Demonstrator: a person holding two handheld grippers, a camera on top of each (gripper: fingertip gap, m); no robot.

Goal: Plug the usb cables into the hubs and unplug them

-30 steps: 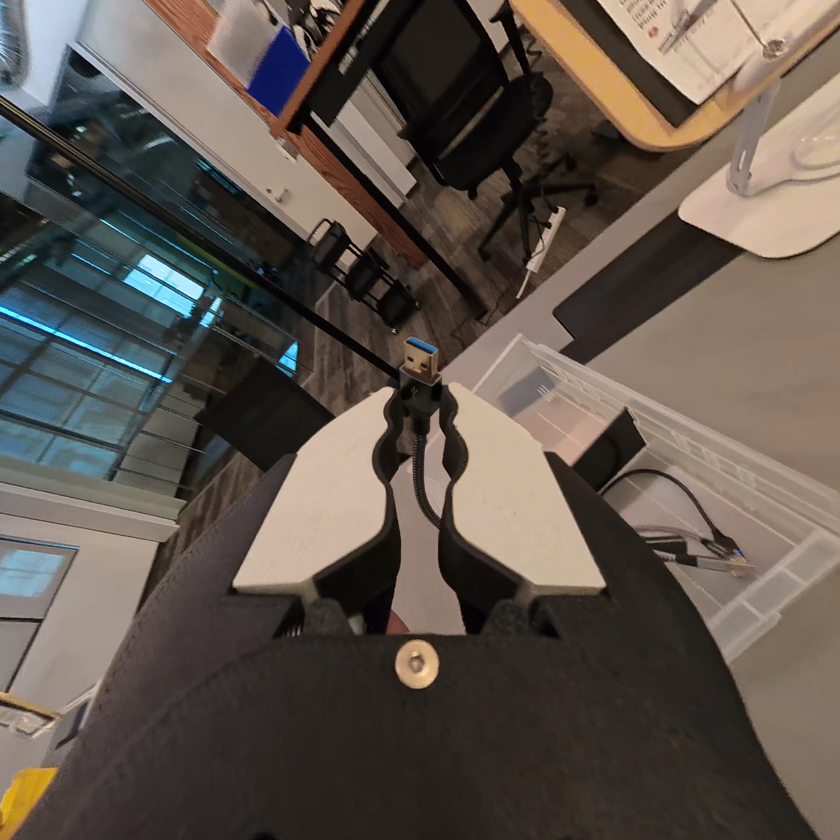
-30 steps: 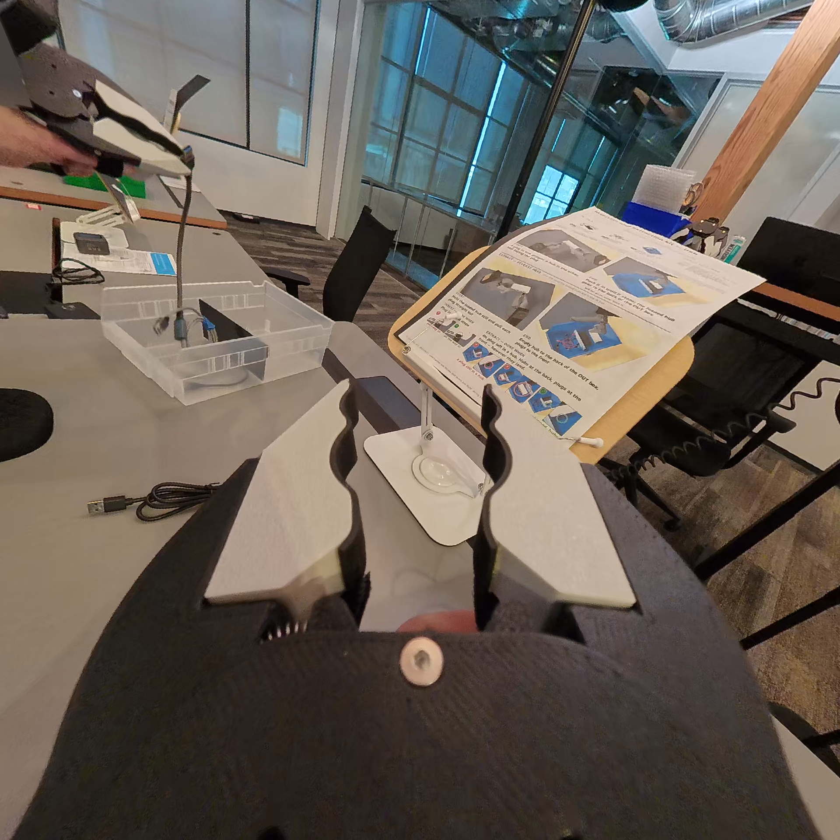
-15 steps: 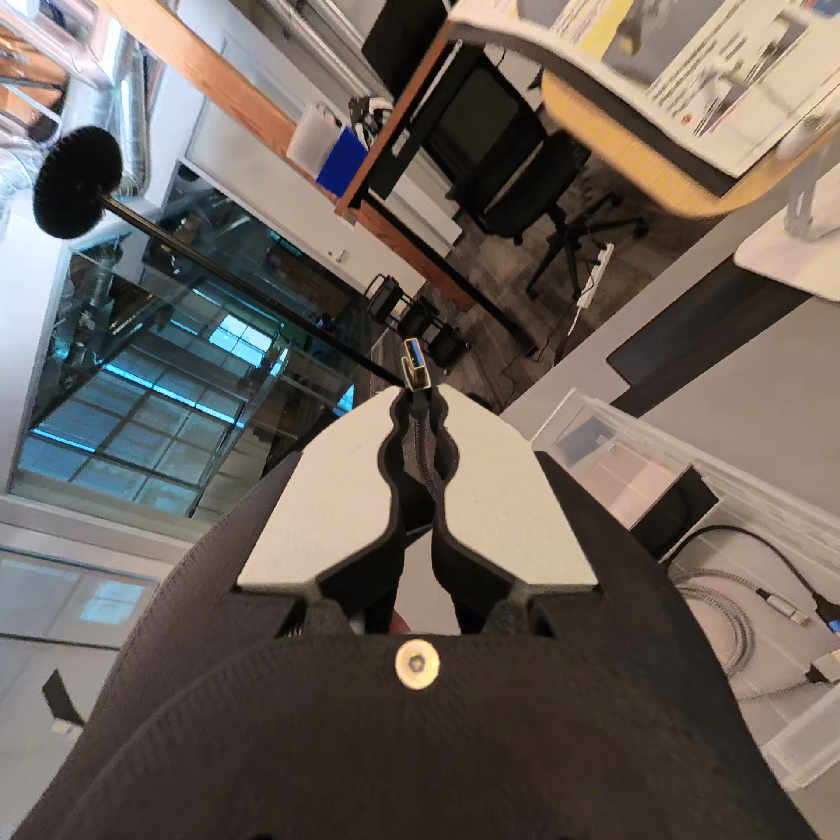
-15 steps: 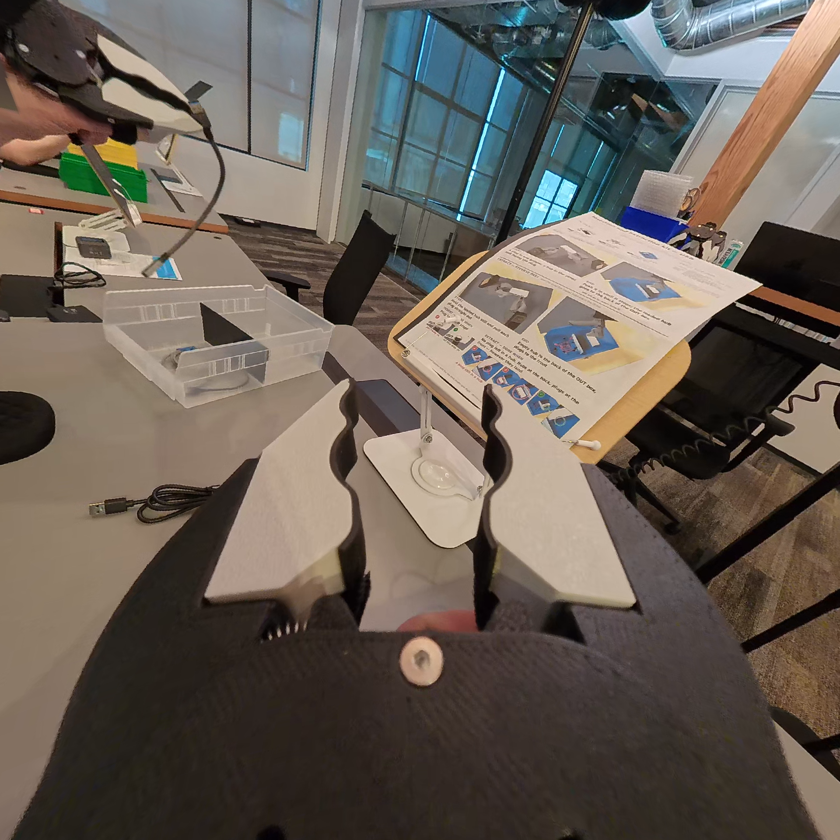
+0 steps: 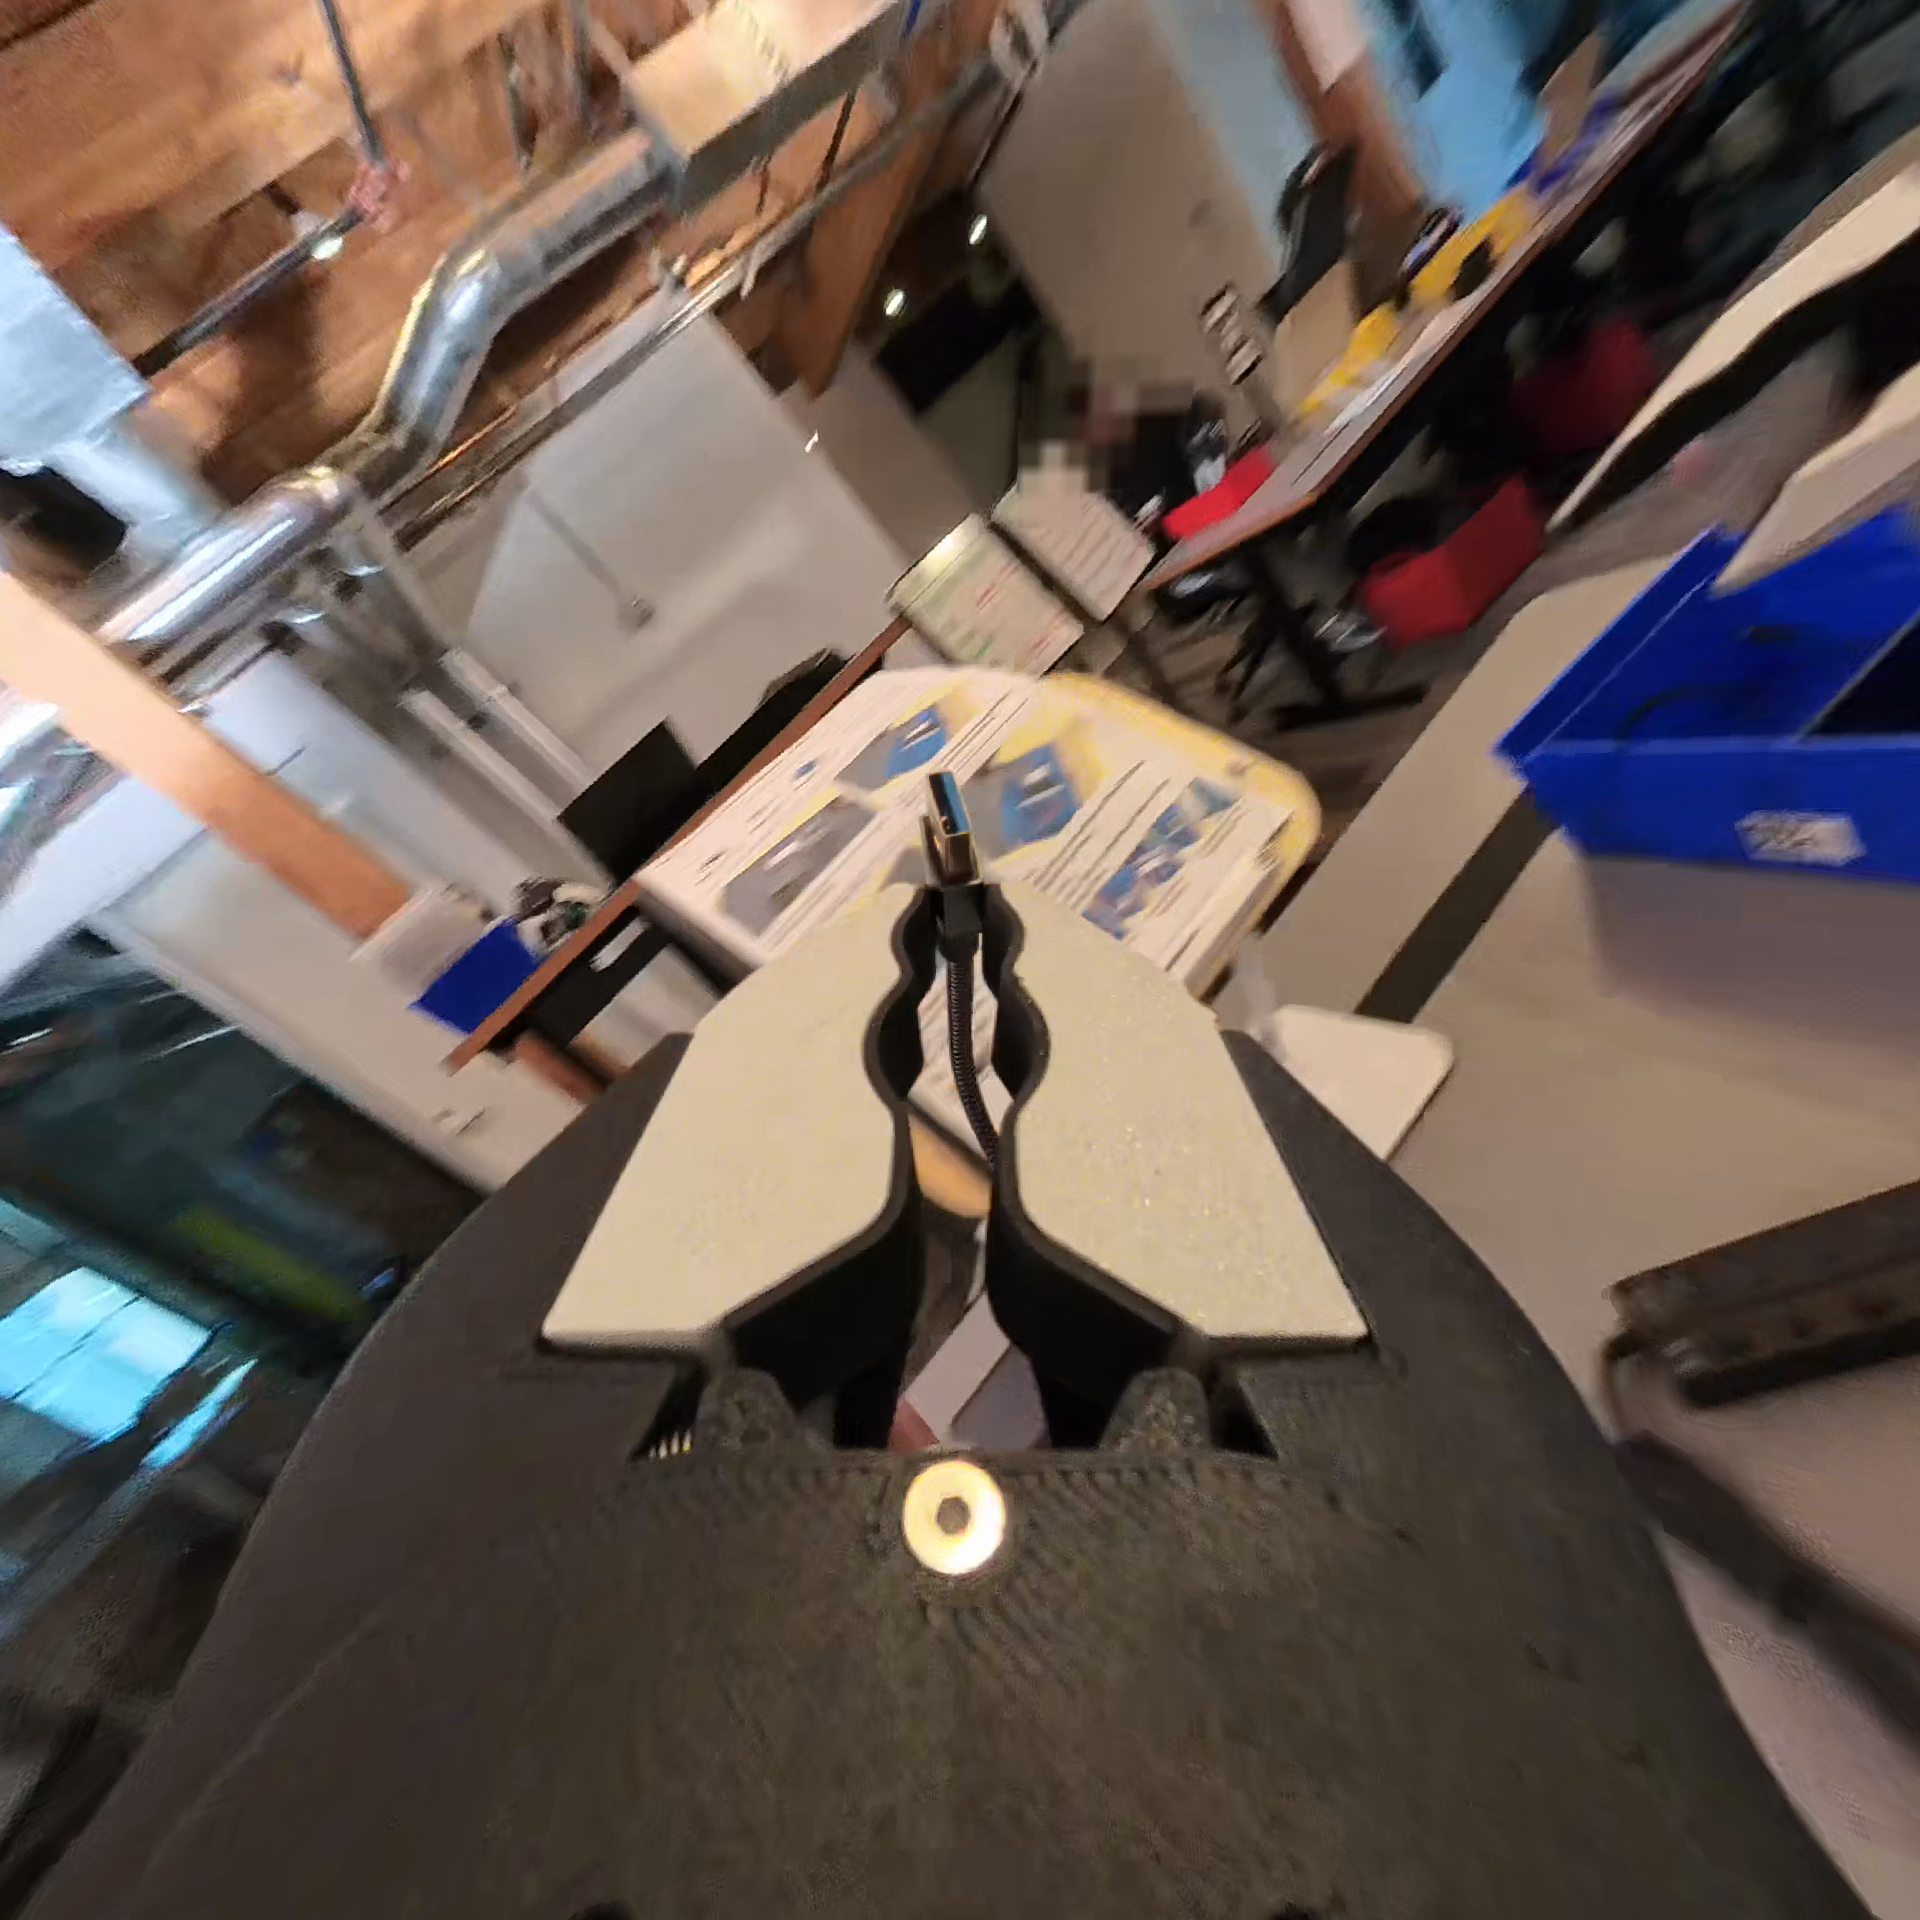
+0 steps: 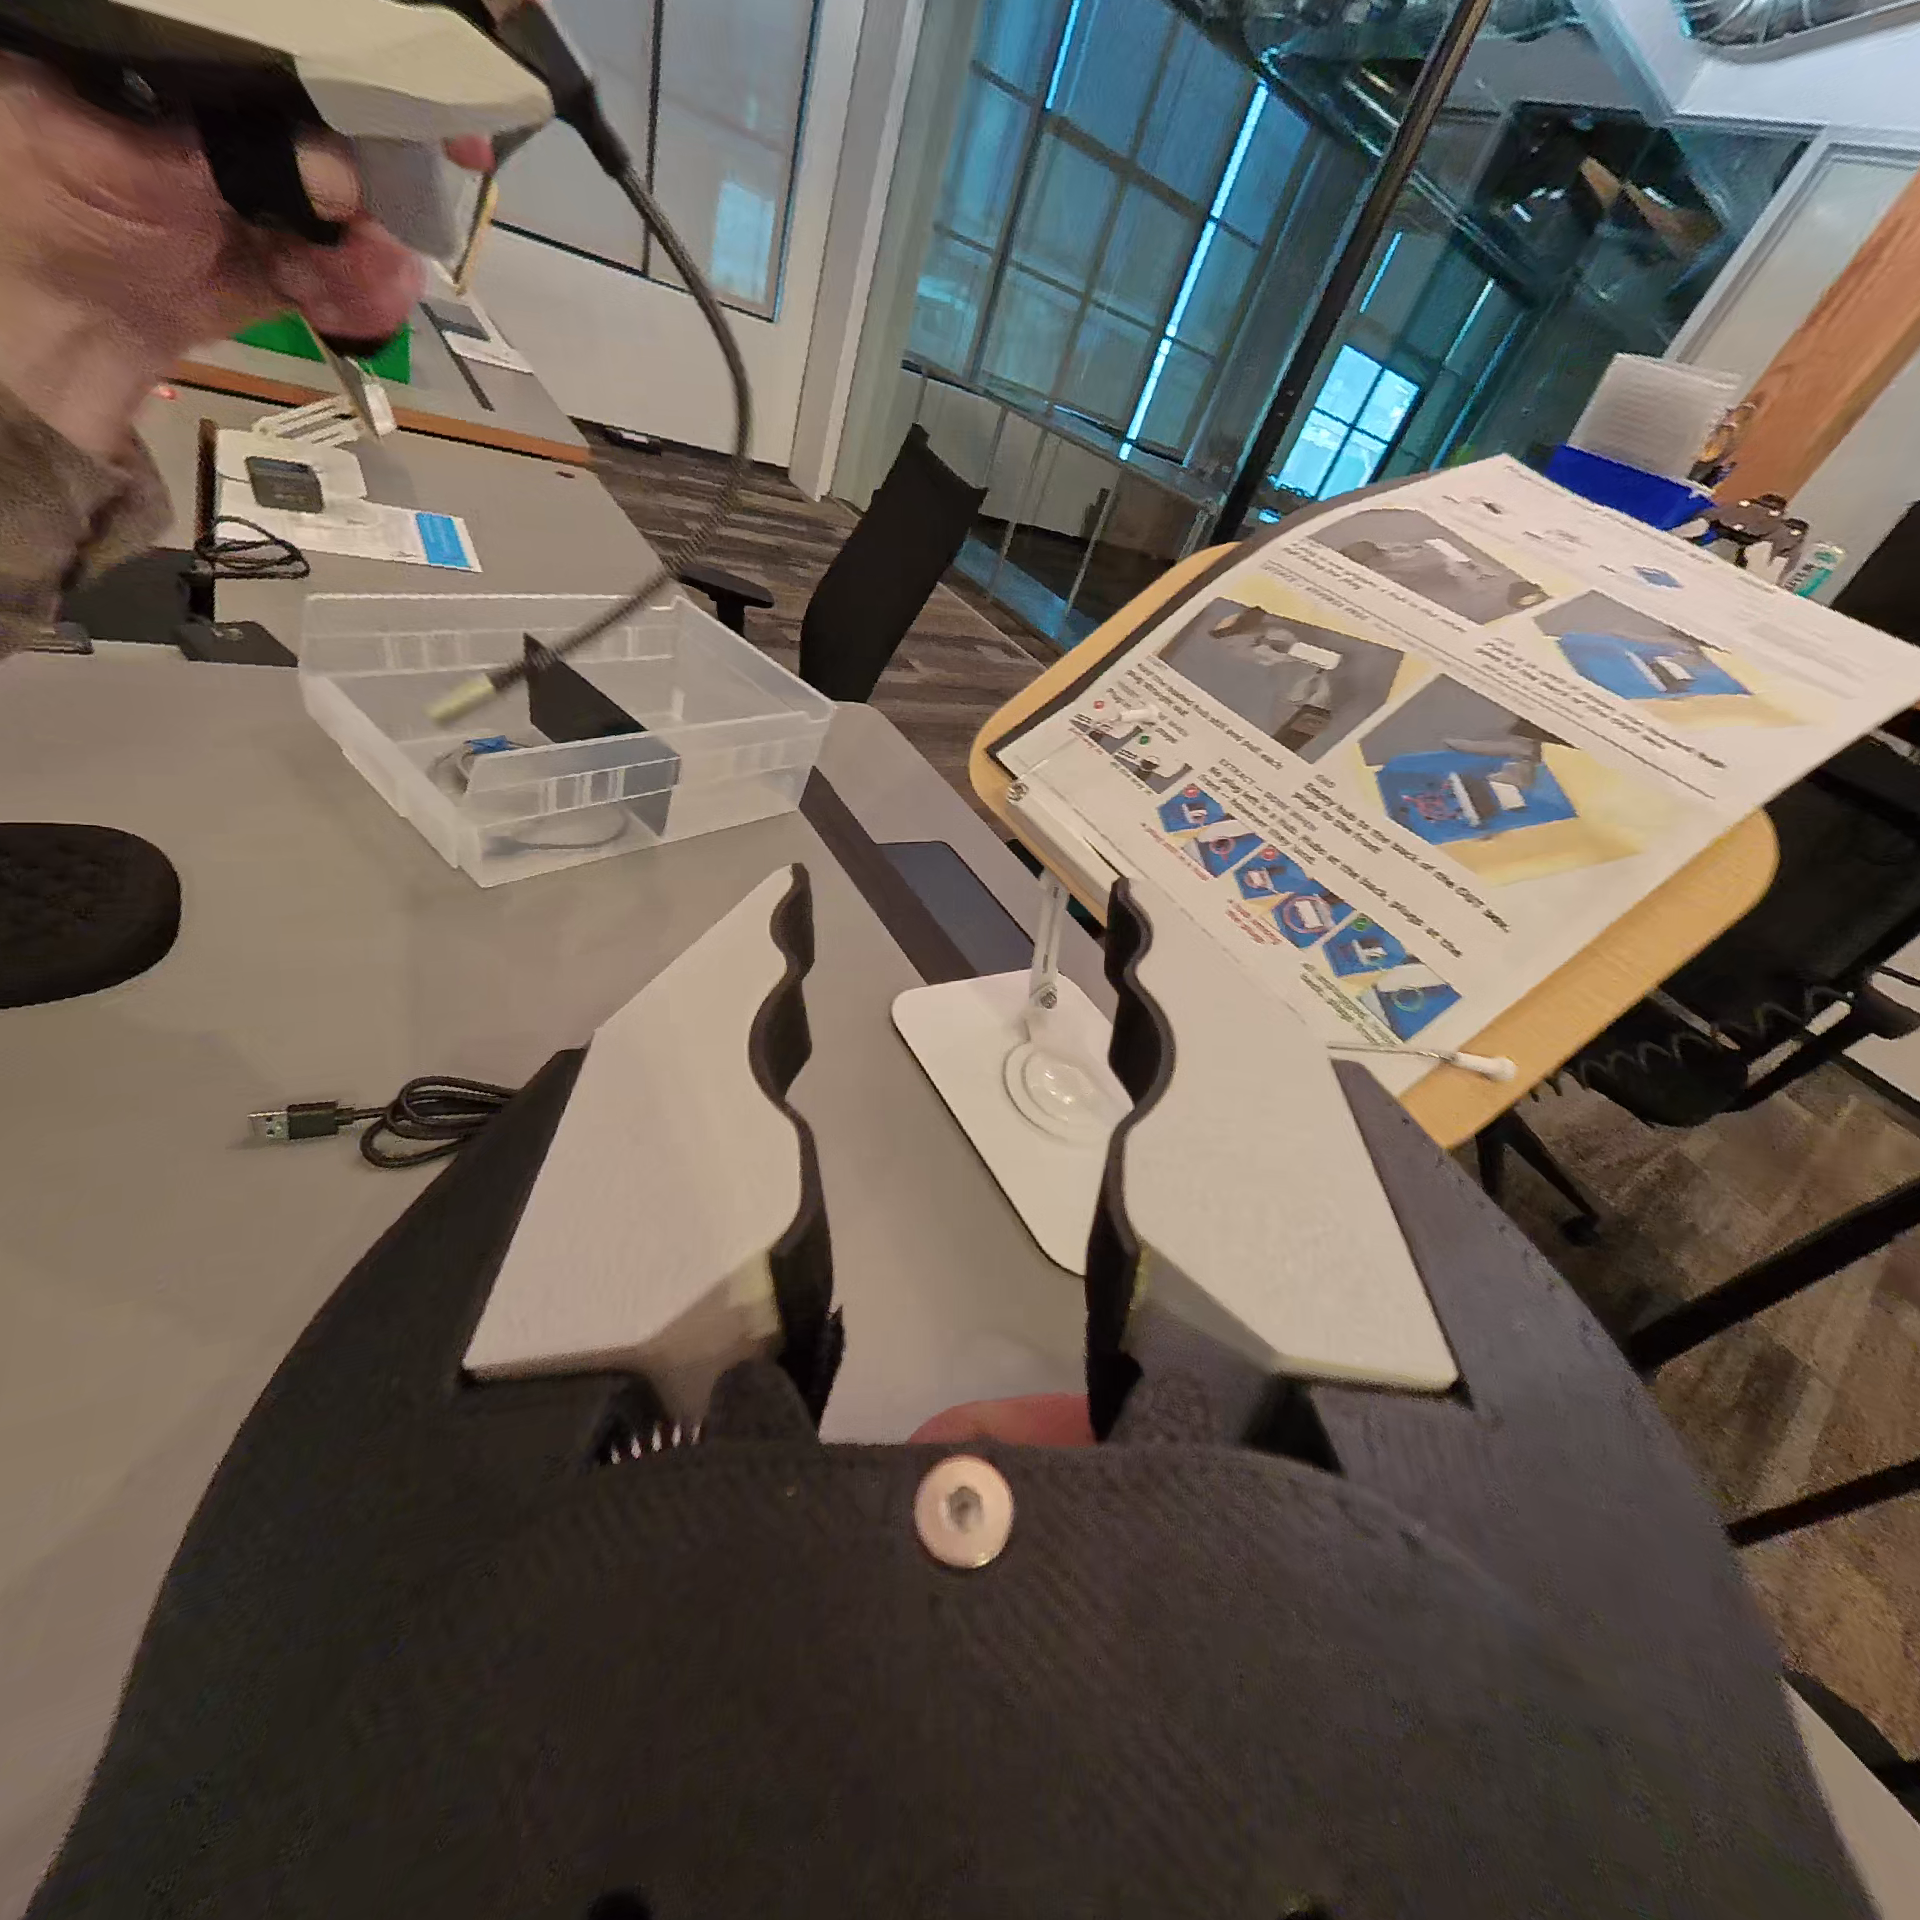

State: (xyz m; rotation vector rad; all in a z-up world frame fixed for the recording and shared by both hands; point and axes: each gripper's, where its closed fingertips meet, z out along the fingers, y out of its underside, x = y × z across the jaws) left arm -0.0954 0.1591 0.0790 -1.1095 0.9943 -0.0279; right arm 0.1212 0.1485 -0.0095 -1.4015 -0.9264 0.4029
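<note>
My left gripper (image 5: pixel 954 914) is shut on a black braided USB cable (image 5: pixel 968 1039) just behind its silver plug (image 5: pixel 948 831), which sticks out past the fingertips. In the right wrist view the left gripper (image 6: pixel 416 62) is high at the top left, held by a hand, and the cable (image 6: pixel 717 343) hangs from it in a curve with its free end (image 6: pixel 462 703) over the clear tray (image 6: pixel 727 748). My right gripper (image 6: pixel 956 935) is open and empty above the grey table (image 6: pixel 260 987). A second black USB cable (image 6: pixel 395 1117) lies on the table to its left.
A document stand (image 6: pixel 1049 1081) with a printed sheet (image 6: pixel 1455 727) stands ahead of the right gripper. A black round pad (image 6: pixel 73 914) lies at the left. A blue bin (image 5: pixel 1745 748) sits at the right in the left wrist view. The clear tray holds more cables and a black divider. Spacing between my two grippers at the tips: around 25 cm.
The left gripper lifted the cable out of the clear tray and swung up and round, toward the document stand. Its jaws closed tighter on the cable. The right gripper stayed still and open.
</note>
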